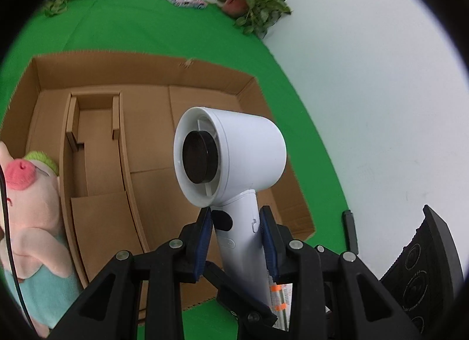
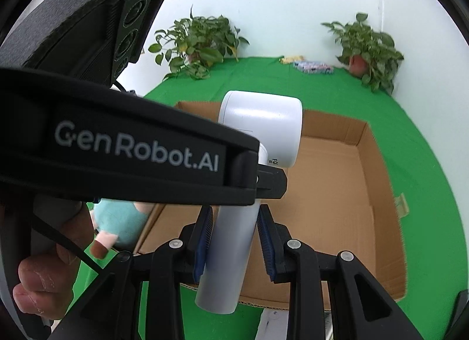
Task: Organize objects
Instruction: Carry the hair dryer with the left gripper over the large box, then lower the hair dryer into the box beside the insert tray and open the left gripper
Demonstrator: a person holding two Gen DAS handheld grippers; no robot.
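Both tools, left (image 1: pixel 236 231) and right (image 2: pixel 234 237), clamp the white hair dryer's (image 1: pixel 231 161) handle above the open cardboard box (image 1: pixel 164 70), and uneven lowering could twist it loose or knock the plush pig (image 1: pixel 32 211) inside.

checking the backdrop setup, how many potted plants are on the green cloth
2. One potted plant stands at the back left corner of the green cloth; the other at the back right, in a terracotta pot. More may sit out of view.
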